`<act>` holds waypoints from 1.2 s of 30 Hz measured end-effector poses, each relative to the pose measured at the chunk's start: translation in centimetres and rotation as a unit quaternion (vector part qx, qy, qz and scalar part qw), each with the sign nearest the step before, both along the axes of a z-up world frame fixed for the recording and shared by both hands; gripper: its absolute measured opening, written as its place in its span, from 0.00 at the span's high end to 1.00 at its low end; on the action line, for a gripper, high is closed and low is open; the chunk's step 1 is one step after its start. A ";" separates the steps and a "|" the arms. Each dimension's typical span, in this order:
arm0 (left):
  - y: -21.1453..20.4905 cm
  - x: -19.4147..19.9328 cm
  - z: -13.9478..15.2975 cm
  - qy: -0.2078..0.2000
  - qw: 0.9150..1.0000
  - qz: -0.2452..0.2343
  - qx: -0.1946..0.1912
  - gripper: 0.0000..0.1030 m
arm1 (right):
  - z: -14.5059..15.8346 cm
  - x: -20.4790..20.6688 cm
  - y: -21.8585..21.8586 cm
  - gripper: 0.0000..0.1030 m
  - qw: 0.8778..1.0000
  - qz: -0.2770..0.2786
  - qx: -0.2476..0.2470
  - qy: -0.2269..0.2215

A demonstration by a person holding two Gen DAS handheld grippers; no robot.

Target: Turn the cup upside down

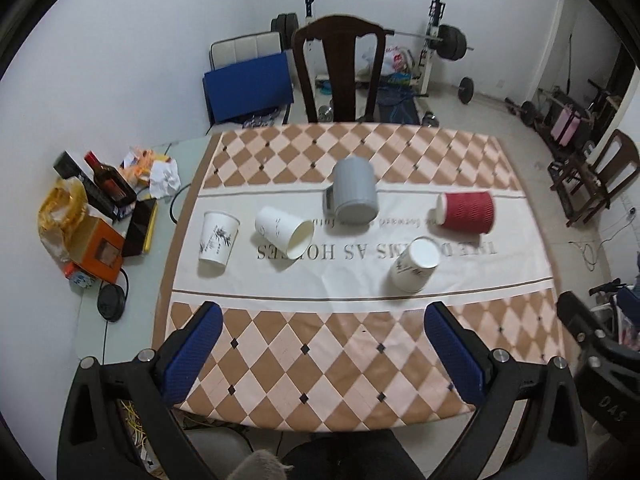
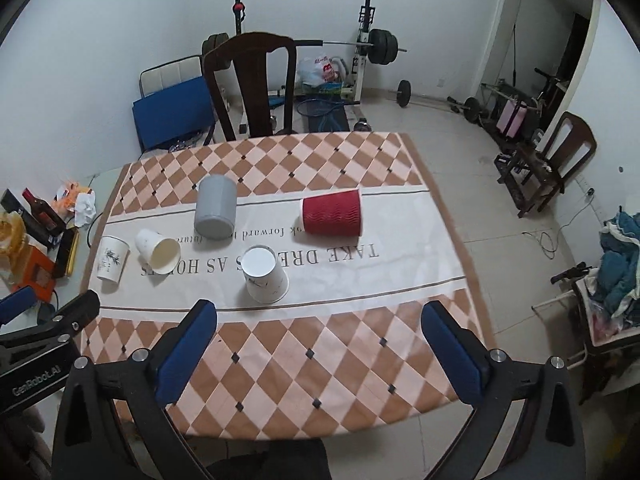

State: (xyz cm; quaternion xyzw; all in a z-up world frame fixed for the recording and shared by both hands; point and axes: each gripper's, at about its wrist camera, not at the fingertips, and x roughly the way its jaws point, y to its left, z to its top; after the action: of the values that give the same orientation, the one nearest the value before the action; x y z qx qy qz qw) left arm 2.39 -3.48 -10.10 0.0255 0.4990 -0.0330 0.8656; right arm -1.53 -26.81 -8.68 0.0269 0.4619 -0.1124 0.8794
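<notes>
Several cups sit on the checked tablecloth (image 1: pixel 320 360). A white printed cup (image 1: pixel 217 239) stands upright at the left. A white cup (image 1: pixel 285 231) lies on its side, mouth toward me. A grey cup (image 1: pixel 354 191) lies on its side. A red ribbed cup (image 1: pixel 467 212) lies on its side at the right. A white cup (image 1: pixel 416 265) stands upside down. In the right wrist view the same cups show: upright (image 2: pixel 112 259), lying white (image 2: pixel 158 251), grey (image 2: pixel 215 207), red (image 2: pixel 333 216), upside-down (image 2: pixel 265 274). My left gripper (image 1: pixel 320 356) and right gripper (image 2: pixel 320 354) are open and empty, above the near table edge.
A dark wooden chair (image 1: pixel 340 68) stands behind the table. Bottles, boxes and crumpled paper (image 1: pixel 104 208) clutter the grey surface left of the cloth. Weights and a barbell rack (image 1: pixel 436 48) stand at the back wall. Another chair (image 2: pixel 552 160) stands at the right.
</notes>
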 end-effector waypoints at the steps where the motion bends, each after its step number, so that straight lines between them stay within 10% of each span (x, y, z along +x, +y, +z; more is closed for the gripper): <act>1: 0.1 -0.4 0.9 -0.003 1.000 -0.003 -0.002 0.00 | 0.7 -0.4 0.1 0.00 1.000 -0.001 -0.002 0.000; 17: 0.4 -3.6 6.0 -0.005 1.000 -0.018 -0.012 0.00 | 9.2 -5.3 0.9 0.00 1.000 -0.012 -0.004 -0.015; 36: 0.4 -3.8 5.5 0.020 1.000 -0.003 0.007 0.00 | 9.2 -5.2 0.6 0.00 1.000 -0.013 -0.005 -0.005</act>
State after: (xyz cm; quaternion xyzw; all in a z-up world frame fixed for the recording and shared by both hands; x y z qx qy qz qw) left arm -1.42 -3.12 -4.64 0.0321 0.5160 -0.0328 0.8553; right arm -6.75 -26.16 0.54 0.0295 0.4565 -0.1261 0.8803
